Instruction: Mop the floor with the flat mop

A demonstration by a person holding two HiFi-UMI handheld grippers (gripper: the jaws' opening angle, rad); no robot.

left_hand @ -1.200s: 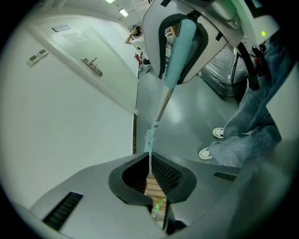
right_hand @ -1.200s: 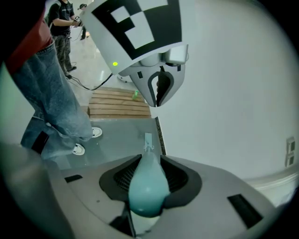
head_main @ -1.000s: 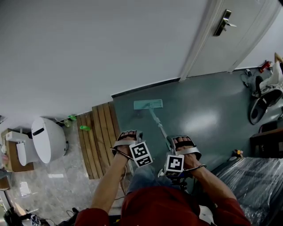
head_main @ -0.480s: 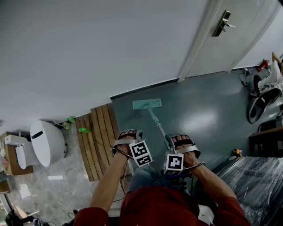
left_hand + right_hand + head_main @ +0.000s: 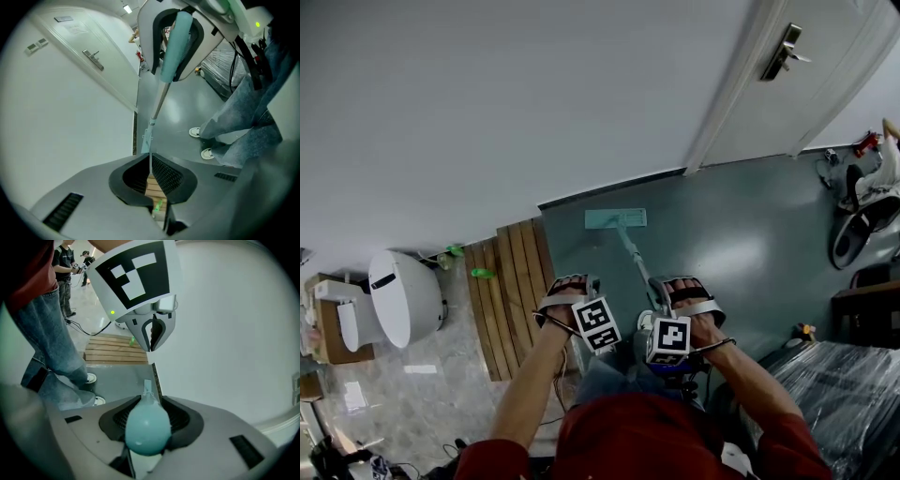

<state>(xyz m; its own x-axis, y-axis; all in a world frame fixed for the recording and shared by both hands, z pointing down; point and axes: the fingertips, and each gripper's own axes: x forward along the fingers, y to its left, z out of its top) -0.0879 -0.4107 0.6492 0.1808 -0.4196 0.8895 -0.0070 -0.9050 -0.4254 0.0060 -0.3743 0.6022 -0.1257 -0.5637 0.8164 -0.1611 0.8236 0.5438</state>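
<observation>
The flat mop's teal head (image 5: 615,218) lies on the grey-green floor close to the white wall. Its thin pole (image 5: 634,261) runs back to my right gripper (image 5: 680,291), which is shut on the teal handle end (image 5: 147,427). In the left gripper view the same handle (image 5: 176,44) sits in the right gripper's jaws, and the pole slants down to the mop head (image 5: 146,140). My left gripper (image 5: 572,286) hovers just left of the pole, shut with nothing held; its jaws meet at the tips (image 5: 150,158). The right gripper view shows the left gripper (image 5: 152,331) apart from the mop.
A wooden slat platform (image 5: 511,291) with a small green object (image 5: 482,274) lies to the left, and a white toilet (image 5: 403,298) beyond it. A white door (image 5: 787,103) stands at the back right. Shoes and clutter (image 5: 861,202) and a plastic-wrapped item (image 5: 839,394) sit at the right.
Hardly anything differs: the right gripper with the handle has edged slightly forward, and the mop head stays near the wall.
</observation>
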